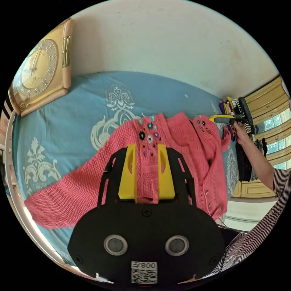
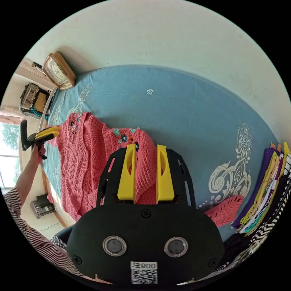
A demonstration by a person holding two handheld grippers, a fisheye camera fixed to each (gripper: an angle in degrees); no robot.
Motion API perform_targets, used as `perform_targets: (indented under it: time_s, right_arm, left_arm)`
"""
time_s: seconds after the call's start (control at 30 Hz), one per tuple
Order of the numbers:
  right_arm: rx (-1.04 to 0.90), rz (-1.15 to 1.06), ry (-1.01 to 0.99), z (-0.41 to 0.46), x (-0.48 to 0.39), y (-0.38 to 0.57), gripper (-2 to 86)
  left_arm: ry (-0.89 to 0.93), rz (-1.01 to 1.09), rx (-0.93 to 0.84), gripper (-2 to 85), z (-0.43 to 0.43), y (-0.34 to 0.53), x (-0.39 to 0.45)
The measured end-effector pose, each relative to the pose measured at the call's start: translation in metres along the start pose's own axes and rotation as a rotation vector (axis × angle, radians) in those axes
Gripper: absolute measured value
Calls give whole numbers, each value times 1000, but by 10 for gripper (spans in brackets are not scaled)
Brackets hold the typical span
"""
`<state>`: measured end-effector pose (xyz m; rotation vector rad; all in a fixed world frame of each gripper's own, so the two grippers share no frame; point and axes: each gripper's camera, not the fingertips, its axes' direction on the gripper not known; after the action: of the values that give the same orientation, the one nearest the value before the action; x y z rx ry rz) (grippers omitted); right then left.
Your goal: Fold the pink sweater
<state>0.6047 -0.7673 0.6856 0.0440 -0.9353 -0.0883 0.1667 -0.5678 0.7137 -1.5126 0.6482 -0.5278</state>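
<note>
With both tools clamped on knit, looks like the fold is mid-setup. Left tool [image 1: 146, 151] pinched on the pink sweater [image 1: 169, 163] just below the beaded flowers at the shoulder; right tool [image 2: 146, 151] gripping the other shoulder the same way, a ridge of knit bunched up between its jaws. Both clenched on fabric, neither loose.

Sweater spread on the blue bed cover [image 2: 188, 109], hem end toward the near bed edge, one sleeve [image 1: 63, 197] trailing far out past the left tool, the other sleeve's cuff [image 2: 225, 209] poking out beside the clothes stack [image 2: 266, 194] on the right side.

Key bit for the next move, probably: long axis of the body running straight away from both tools toward the hem, so lifting or swinging the shoulders that way would double it over. Right tool nearer the loose cuff, left nearer the long sleeve. Wall clock [image 1: 38, 69] off at the bed's far corner, well apart.
</note>
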Motion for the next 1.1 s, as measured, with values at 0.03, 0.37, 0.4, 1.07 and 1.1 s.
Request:
perform_targets:
  time_s: [0.03, 0.37, 0.4, 1.07, 1.1]
  right_arm:
    - [-16, -16, -7, 7, -1, -9, 108]
    - [75, 59, 85, -10, 6, -6, 40]
    - [140, 112, 53, -26, 19, 5, 39]
    - [205, 62, -196, -15, -11, 15, 78]
    - [149, -8, -232, -1, -34, 13, 79]
  left_arm:
    - [-20, -1, -6, 103, 3, -10, -2]
    - [-222, 109, -109, 46, 23, -52, 23]
    - [-206, 109, -60, 44, 13, -49, 22]
    - [208, -39, -30, 97, 38, 97, 65]
    - [250, -52, -100, 97, 49, 121, 81]
